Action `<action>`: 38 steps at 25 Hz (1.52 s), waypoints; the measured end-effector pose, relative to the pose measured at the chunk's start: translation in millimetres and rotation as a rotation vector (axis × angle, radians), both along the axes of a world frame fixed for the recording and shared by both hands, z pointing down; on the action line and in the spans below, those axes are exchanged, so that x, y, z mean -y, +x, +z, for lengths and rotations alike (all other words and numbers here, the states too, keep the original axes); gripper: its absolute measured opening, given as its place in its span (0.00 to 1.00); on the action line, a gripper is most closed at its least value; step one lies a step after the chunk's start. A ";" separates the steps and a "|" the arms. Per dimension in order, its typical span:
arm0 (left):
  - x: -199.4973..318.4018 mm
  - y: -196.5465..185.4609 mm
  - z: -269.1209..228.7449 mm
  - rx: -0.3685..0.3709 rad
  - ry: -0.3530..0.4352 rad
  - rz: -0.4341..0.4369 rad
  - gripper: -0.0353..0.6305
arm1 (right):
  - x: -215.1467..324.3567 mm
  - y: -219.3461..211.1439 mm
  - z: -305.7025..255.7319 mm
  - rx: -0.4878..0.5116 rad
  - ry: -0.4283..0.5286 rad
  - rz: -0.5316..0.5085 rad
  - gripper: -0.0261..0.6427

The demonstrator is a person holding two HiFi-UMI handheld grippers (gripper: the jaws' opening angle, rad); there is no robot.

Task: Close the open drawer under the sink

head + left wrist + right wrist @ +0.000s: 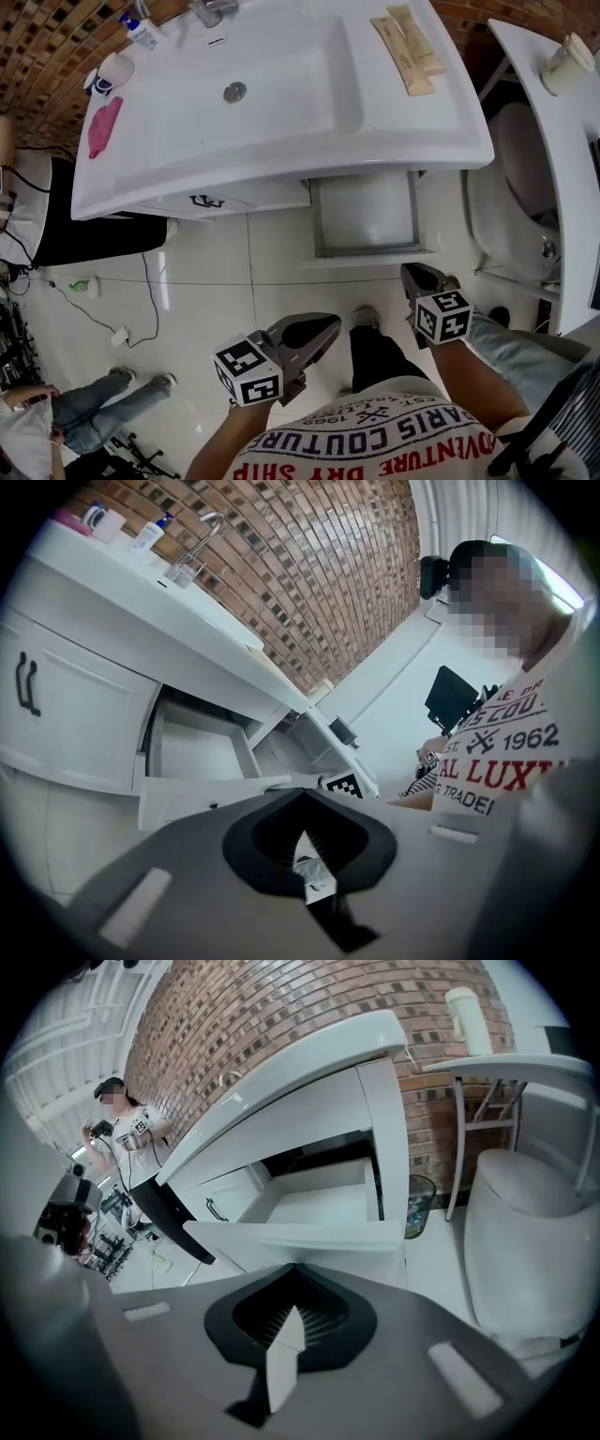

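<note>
The open drawer point(366, 214) sits under the right half of the white sink point(281, 89), pulled well out over the tiled floor, its pale inside bare and its front panel point(370, 259) the edge nearest the person. To its left the cabinet door point(208, 200) with a black handle is flush and closed. The task has not visibly begun: the drawer is fully out and nothing is touching it. The right gripper point(413, 273) hangs just in front of the drawer's front panel, near its right end but apart from it, jaws clenched together with nothing between them. The left gripper point(328, 328) is lower and further back, over the floor, also clenched and empty, pointing roughly toward the drawer. What is left is the whole push, by my reading: bring a gripper against the front panel and slide the drawer in until it lines up with the cabinet door. On the worktop around the basin lie a pink cloth point(103, 127), a cup point(114, 67) and a soap bottle point(141, 30) at the left, and two tan packets point(410, 52) at the right. A toilet point(511, 197) stands right of the drawer
</note>
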State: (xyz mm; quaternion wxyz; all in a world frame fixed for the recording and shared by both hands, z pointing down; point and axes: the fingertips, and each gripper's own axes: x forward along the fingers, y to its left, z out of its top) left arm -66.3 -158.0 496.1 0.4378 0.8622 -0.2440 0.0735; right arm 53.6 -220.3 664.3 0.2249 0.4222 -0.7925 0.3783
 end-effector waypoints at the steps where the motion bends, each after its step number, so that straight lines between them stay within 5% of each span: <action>1: 3.0 -0.3 0.7 0.001 -0.001 0.000 0.03 | 7.4 -0.2 0.2 0.004 0.000 0.005 0.05; 21: 33.9 -19.6 12.9 0.031 -0.001 -0.057 0.02 | 158.8 -8.9 2.5 0.062 0.070 0.078 0.05; 32: 35.1 -31.4 8.8 0.060 0.015 -0.078 0.02 | 188.7 -10.7 3.6 0.098 0.056 0.149 0.05; 38: 28.2 -30.5 7.0 0.054 0.033 -0.080 0.02 | 190.2 -10.9 2.4 0.075 0.085 0.088 0.05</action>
